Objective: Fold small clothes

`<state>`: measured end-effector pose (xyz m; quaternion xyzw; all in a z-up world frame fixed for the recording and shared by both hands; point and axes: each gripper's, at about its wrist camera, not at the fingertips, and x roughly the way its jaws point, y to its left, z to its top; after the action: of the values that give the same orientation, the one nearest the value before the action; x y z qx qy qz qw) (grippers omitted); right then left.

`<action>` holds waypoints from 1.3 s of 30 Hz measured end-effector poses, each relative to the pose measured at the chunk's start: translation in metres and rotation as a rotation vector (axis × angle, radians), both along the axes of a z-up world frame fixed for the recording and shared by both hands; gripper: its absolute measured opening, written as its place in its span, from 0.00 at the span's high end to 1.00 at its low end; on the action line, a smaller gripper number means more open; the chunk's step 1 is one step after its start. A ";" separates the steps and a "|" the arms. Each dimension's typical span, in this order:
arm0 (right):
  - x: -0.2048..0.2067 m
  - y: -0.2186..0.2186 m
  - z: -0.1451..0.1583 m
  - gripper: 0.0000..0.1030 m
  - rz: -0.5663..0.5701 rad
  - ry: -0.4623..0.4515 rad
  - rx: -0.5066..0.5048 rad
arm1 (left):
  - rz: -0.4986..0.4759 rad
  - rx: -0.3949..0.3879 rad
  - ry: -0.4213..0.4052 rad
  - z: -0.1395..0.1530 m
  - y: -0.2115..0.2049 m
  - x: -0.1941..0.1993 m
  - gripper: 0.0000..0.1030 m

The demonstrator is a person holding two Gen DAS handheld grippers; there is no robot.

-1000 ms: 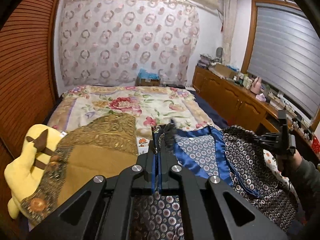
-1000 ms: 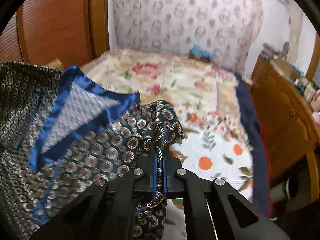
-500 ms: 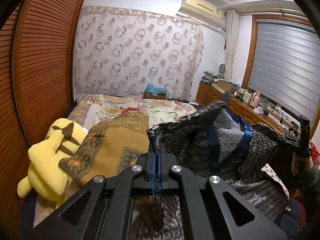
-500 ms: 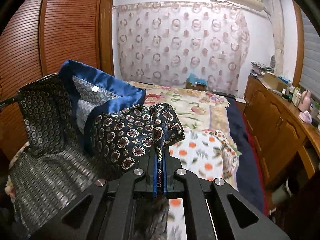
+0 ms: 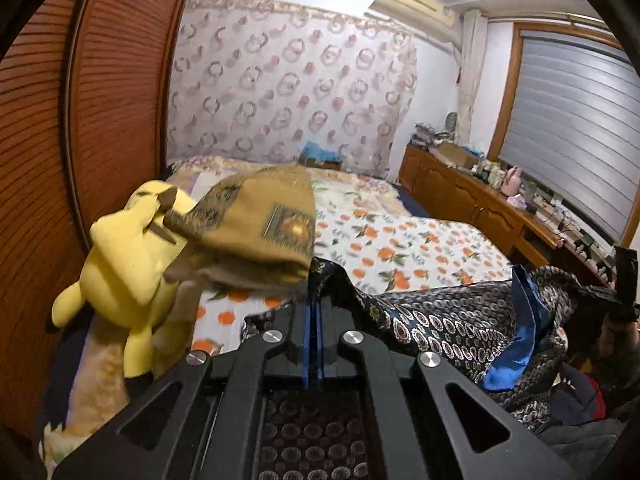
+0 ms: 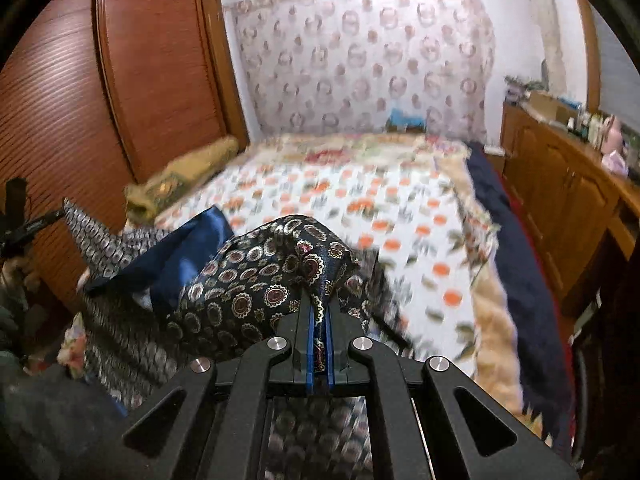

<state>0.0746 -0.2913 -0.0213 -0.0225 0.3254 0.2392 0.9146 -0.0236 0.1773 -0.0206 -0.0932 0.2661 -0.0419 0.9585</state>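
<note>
A dark navy patterned garment with bright blue lining hangs stretched between my two grippers above the near edge of the bed. My left gripper is shut on one corner of it. My right gripper is shut on another bunched corner of the garment. The blue lining shows at the left of the right wrist view. The right gripper also shows at the far right of the left wrist view, and the left gripper at the far left of the right wrist view.
The bed carries an orange-fruit-print sheet. A folded mustard patterned cloth and a yellow plush toy lie at its left side, by the wooden wardrobe. A wooden dresser with clutter runs along the right.
Both grippers have come down and forward with the garment. It hung high and billowed half a second ago; now it sags lower between them, near the bed's edge.
</note>
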 end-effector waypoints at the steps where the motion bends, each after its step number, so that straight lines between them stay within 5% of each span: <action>1: 0.000 0.001 -0.005 0.96 0.015 0.025 -0.019 | 0.006 -0.003 0.004 -0.002 0.000 0.000 0.97; 8: 0.017 0.035 -0.013 0.92 0.042 0.087 -0.132 | 0.011 0.006 0.043 -0.008 0.004 0.003 0.97; 10: 0.022 0.040 -0.008 0.92 0.046 0.072 -0.128 | 0.019 0.012 0.028 -0.004 0.007 -0.002 0.90; 20: -0.005 0.049 0.031 0.88 0.079 -0.048 -0.172 | 0.036 0.069 -0.065 0.034 0.012 -0.012 0.25; 30: -0.007 0.050 0.045 0.62 0.061 -0.099 -0.169 | 0.043 0.086 -0.034 0.021 0.007 0.014 0.23; 39: 0.044 0.058 0.014 0.61 0.044 -0.019 -0.161 | 0.034 0.118 0.044 -0.004 0.002 0.045 0.23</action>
<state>0.1183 -0.2334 -0.0078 -0.1051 0.3344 0.2322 0.9073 0.0215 0.1795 -0.0244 -0.0422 0.2872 -0.0077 0.9569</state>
